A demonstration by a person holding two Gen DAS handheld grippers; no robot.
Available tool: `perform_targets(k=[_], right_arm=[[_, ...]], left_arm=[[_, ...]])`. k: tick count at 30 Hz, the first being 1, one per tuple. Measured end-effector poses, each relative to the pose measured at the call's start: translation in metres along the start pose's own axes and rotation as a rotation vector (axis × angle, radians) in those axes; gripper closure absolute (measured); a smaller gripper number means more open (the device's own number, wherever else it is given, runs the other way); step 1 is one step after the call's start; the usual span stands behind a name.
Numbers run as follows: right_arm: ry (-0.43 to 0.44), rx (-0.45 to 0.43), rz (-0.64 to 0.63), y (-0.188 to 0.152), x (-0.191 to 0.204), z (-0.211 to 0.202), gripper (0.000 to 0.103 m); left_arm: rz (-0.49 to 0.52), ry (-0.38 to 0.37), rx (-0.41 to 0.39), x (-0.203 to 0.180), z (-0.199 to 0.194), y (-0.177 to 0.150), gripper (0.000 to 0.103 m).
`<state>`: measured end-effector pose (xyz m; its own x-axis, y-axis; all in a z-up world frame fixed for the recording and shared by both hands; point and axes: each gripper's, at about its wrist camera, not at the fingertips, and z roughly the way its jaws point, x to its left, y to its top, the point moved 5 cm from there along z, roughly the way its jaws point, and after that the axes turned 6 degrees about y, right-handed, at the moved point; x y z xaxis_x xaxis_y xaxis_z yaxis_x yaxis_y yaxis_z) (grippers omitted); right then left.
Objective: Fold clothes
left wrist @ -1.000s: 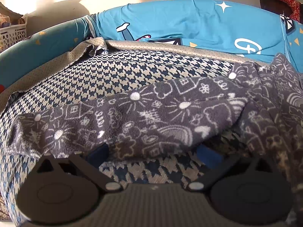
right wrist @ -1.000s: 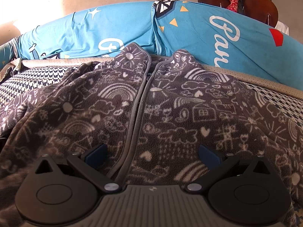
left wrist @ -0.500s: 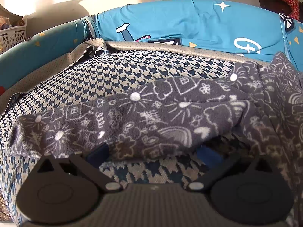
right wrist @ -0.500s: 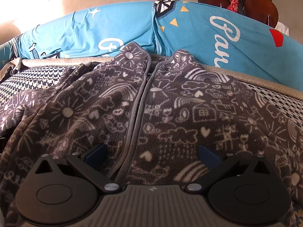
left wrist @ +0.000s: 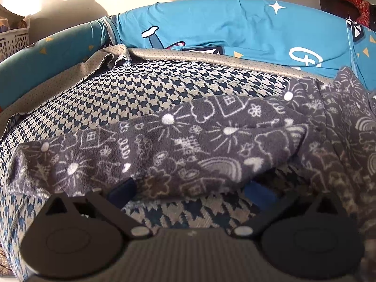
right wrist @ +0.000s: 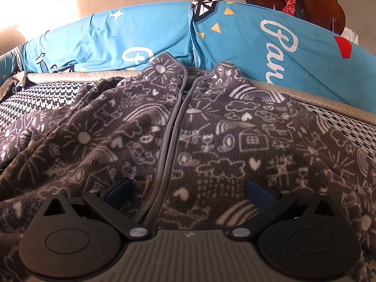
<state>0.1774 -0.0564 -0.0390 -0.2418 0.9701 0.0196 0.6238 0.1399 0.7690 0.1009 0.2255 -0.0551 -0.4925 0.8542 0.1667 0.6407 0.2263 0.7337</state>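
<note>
A dark grey fleece jacket with white doodle print lies spread on a houndstooth sofa seat. In the right wrist view its front (right wrist: 235,145) faces up, with the grey zip (right wrist: 174,136) running down the middle. My right gripper (right wrist: 189,192) hovers low over the hem, open, one blue pad on each side of the zip. In the left wrist view one sleeve (left wrist: 178,145) stretches leftwards across the seat. My left gripper (left wrist: 190,191) is open at the sleeve's near edge, and the fleece drapes over both fingertips.
The houndstooth cushion (left wrist: 164,89) has a dotted beige border (left wrist: 211,57). Blue printed back cushions (right wrist: 258,35) rise behind it. A white basket (left wrist: 11,42) stands at the far left, and a red cloth hangs on a dark wooden chair (right wrist: 317,2) at the back right.
The sleeve has shifted slightly over the cushion, and the jacket's left side has creased a little more. Both grippers have stayed open and almost still.
</note>
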Motion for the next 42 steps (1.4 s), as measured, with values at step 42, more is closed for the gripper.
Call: perform_targets(k=[42], right_arm=[[-0.001, 0.0, 0.0, 0.001, 0.0, -0.001, 0.0]], left_arm=[[-0.19, -0.181, 0.018, -0.014, -0.029, 0.026, 0.0]])
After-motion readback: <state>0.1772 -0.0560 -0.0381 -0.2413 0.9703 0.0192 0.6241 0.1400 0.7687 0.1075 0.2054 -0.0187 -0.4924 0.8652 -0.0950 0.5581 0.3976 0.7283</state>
